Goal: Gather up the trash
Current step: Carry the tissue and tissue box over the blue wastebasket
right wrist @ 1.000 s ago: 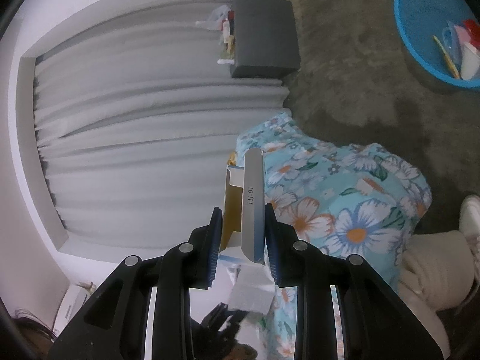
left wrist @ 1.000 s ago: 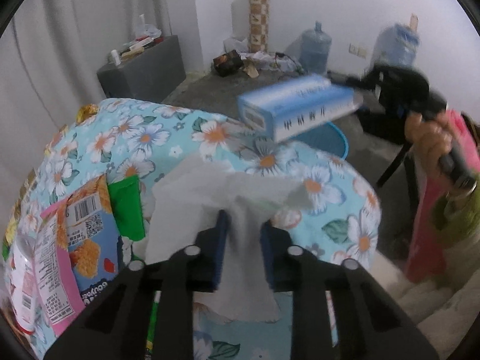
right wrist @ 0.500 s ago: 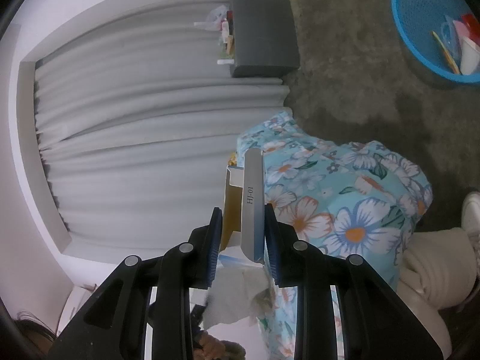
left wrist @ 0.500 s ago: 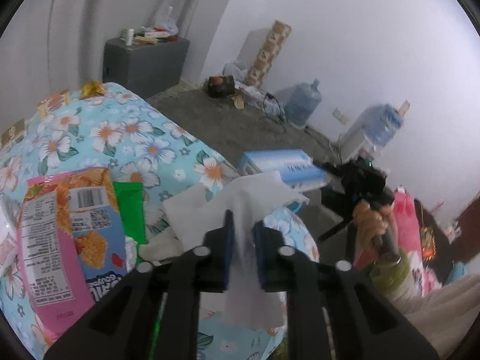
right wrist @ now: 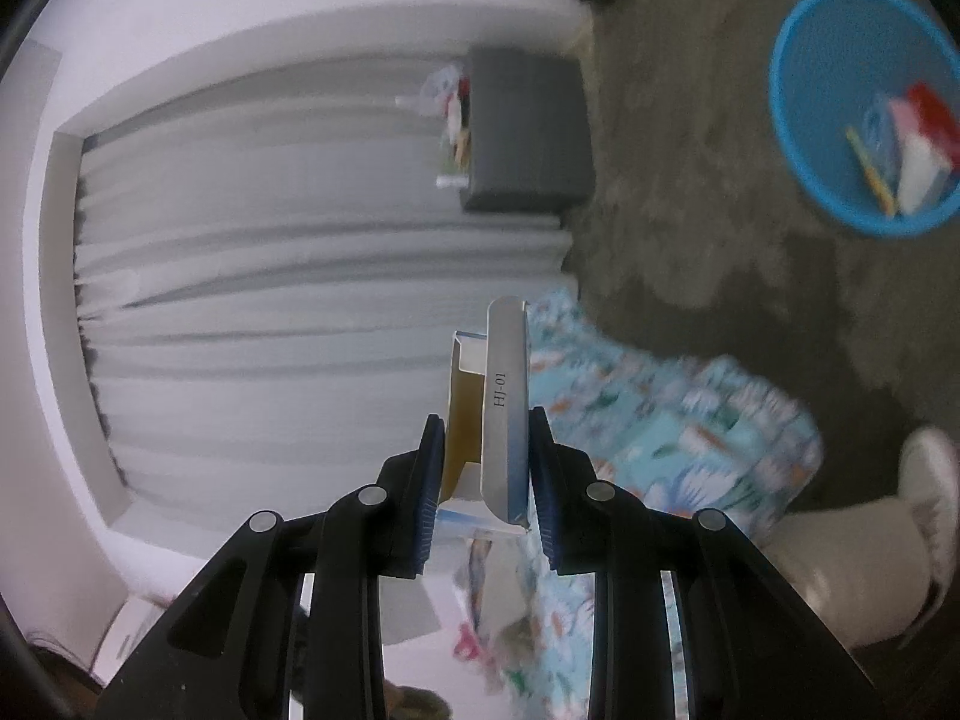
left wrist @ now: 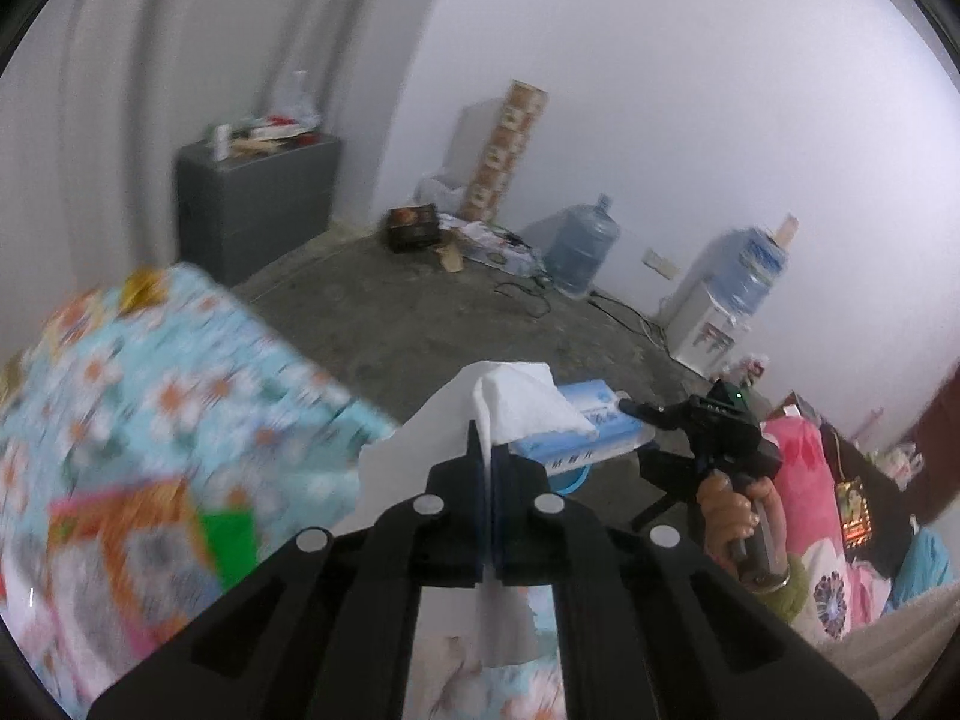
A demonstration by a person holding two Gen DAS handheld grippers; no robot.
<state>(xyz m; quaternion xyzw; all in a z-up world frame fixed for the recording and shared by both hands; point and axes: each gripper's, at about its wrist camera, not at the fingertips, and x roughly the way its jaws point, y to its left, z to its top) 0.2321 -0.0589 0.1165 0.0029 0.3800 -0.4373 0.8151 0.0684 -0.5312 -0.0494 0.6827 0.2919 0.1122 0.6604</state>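
Tissue [left wrist: 516, 414] half behind L hand-held gripper [left wrist: 487, 480]

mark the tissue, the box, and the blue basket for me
tissue [left wrist: 516, 402], left wrist view, on the white fold above the shut left tool.
box [right wrist: 507, 414], right wrist view, on its silver edge between the right tool's fingers.
blue basket [right wrist: 786, 120], right wrist view, on its left rim.

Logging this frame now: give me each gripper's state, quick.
Left gripper: shut on the white tissue.
Right gripper: shut on the blue-and-white box.
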